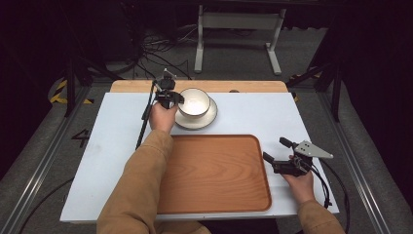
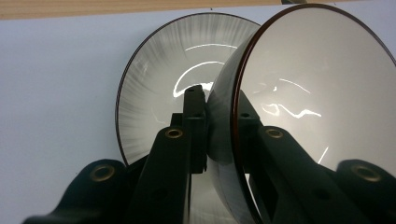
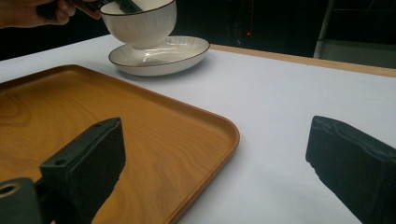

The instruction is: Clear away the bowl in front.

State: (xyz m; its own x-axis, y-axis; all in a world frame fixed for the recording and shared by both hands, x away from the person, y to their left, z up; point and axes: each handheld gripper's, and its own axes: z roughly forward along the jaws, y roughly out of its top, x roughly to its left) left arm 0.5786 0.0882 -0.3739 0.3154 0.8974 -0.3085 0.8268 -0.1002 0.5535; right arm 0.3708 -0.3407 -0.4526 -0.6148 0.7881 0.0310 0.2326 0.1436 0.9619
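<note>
**A:** From above: what is on the white table [image 1: 97, 161]?

**B:** A white bowl [image 1: 194, 101] sits on a saucer [image 1: 210, 118] at the far side, just beyond a wooden tray [image 1: 214, 173]. The left gripper [image 1: 176, 99] meets the bowl's near-left rim. The right gripper [image 1: 273, 152] rests on the table just beside the tray's right edge, jaws spread.

**A:** And from the left gripper's own camera?

**B:** Its jaws pinch the bowl's [image 2: 317, 84] dark-edged rim, one outside the wall, one inside. The ribbed saucer [image 2: 149, 84] lies behind.

**A:** The right gripper's camera?

**B:** Both black jaws stand wide apart with nothing between them, one over the tray [image 3: 93, 112], one over bare table [image 3: 289, 102]. Farther off, the bowl [image 3: 140, 25] stands in the saucer [image 3: 163, 58], the left hand [image 3: 32, 11] and its gripper at the rim.
</note>
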